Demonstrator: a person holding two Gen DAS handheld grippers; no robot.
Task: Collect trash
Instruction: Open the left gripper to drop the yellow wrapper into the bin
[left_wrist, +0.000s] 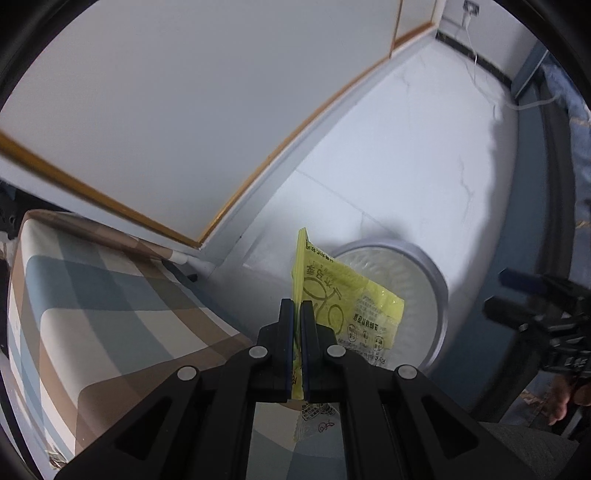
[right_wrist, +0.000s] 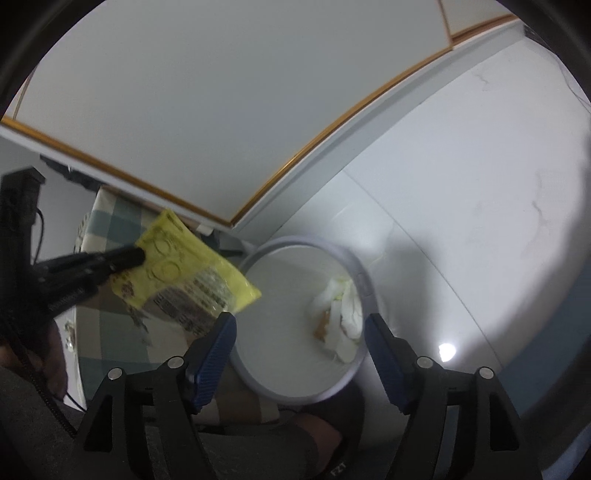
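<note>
- Trash in play: a crinkled yellow plastic snack wrapper (left_wrist: 325, 291) with printed text, pinched by one edge between the black, blue-padded jaws of the left gripper (left_wrist: 297, 314), which are pressed together on it.
- From the right wrist view, the same yellow plastic snack wrapper (right_wrist: 192, 280) hangs out sideways from the left gripper (right_wrist: 138, 256), partly over a table and near the left rim of the bin.
- Round white waste bin (right_wrist: 295, 393) with a pale grey rim stands on the white tiled floor (right_wrist: 461, 229), just beside the table edge; a clear liner seems to line it in the left wrist view (left_wrist: 441, 295).
- Inside the bin lie crumpled white tissues (right_wrist: 345, 314) with a small brownish scrap (right_wrist: 321, 325) beside them.
- Right gripper (right_wrist: 301, 325) hangs over the bin with its blue-padded fingers (right_wrist: 216, 354) spread wide apart and nothing between them; the bin opening shows in the gap.
- Checked tablecloth (left_wrist: 92, 295) in blue, tan and cream squares covers the table at the left.
- White cabinet panel with a thin gold trim strip (left_wrist: 258, 173) runs along the wall behind.
- White cable (left_wrist: 480, 74) trails on the floor by the far wall.
- A person's hand (left_wrist: 561, 402) shows at the right edge of the left wrist view, beneath the right gripper (left_wrist: 517, 295).
</note>
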